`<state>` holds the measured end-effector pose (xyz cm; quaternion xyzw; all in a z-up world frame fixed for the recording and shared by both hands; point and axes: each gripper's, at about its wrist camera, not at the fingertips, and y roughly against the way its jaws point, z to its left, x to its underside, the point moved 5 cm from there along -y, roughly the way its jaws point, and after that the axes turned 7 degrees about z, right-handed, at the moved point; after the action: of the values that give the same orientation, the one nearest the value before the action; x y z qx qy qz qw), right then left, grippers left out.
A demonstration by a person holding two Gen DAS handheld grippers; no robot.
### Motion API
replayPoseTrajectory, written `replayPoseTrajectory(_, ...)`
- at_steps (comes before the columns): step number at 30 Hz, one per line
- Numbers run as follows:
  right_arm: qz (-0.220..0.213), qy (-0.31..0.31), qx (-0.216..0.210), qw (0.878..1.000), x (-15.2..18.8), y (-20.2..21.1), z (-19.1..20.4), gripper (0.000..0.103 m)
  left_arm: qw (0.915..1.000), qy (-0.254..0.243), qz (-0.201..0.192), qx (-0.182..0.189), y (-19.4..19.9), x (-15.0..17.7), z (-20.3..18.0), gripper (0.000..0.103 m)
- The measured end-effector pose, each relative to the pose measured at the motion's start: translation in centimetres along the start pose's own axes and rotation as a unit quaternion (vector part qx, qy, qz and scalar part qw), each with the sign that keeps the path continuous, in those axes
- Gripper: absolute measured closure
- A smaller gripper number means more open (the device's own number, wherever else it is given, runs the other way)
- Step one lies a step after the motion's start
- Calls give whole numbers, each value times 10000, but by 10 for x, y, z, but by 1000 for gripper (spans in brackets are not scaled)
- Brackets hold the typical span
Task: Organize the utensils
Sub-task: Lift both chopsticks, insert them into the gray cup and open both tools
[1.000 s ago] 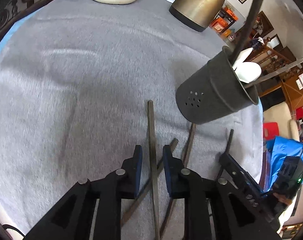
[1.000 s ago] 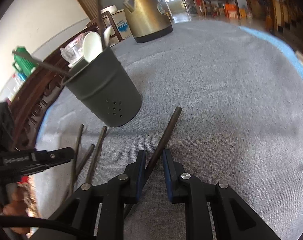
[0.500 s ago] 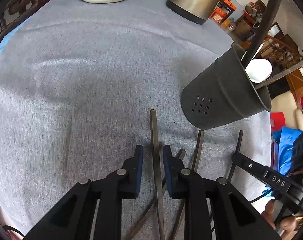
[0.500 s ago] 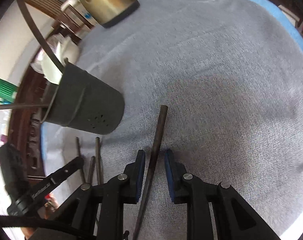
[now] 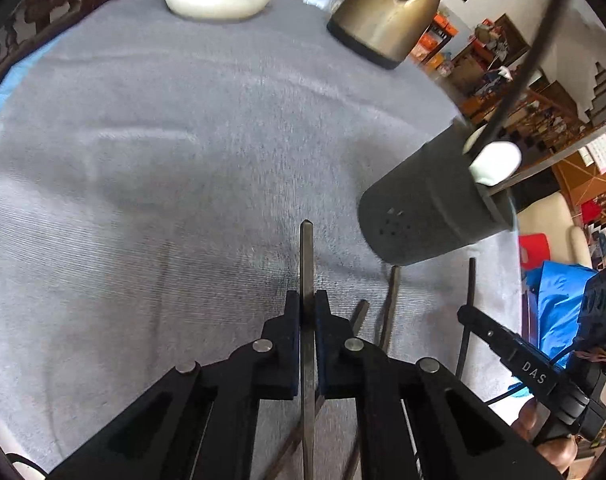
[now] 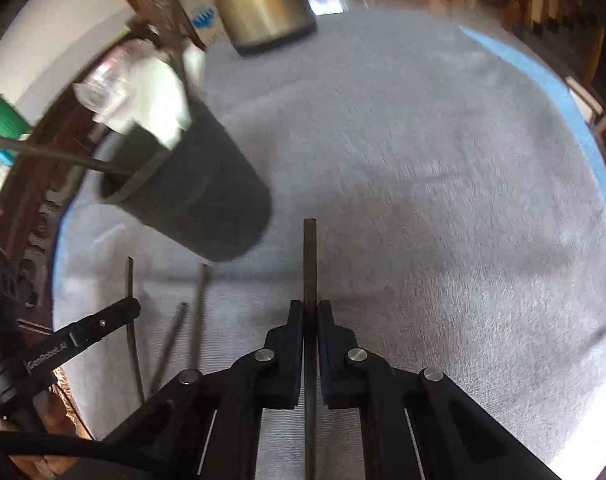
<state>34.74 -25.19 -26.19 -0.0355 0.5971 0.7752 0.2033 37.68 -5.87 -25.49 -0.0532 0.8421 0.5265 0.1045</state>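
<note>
Between the pads of the left gripper [image 5: 307, 312] a dark chopstick [image 5: 306, 264] is clamped, its tip reaching forward past the fingers over the grey cloth [image 5: 151, 168]. The right gripper [image 6: 310, 314] is likewise closed on a second chopstick [image 6: 309, 260], which runs straight ahead from its jaws. In the left wrist view, three more sticks [image 5: 391, 300] lie on the cloth just right of the fingers, and the dark utensil cup [image 5: 427, 212] stands ahead and to the right, already holding a white spoon [image 5: 495, 162] and long handles. In the right wrist view the cup [image 6: 199, 200] is ahead and to the left.

Each stick looks thin, stiff and light, so weight is likely no concern; the danger is more probably pivoting or sliding in the pads, since the surface seems smooth and hard. Both grips appear to sit towards the forward end, leaving a long tail behind that could swing. Tipping the free end into the cup's mouth would need a firm squeeze and a steady wrist.
</note>
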Motion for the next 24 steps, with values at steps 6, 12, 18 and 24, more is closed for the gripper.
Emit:
replayPoseTrajectory(6,-971,327,-505,9935,-5,45,12,96,9963,-289,-804,51,66,7,-17,97)
replayPoseTrajectory(12,-2377,505,-1079,9640,-13,109,33,96,9827,-683,-1711,192,127,9,-50,97)
replayPoseTrajectory(18,-3461,462,-1359,9271,-19,161,39,96,9618,-973,-2539,325,175,2,-78,97)
replayPoseTrajectory(24,-4615,409,-1312,8764,-37,203,50,96,9436,-1030,-3122,395,205,-26,-98,97)
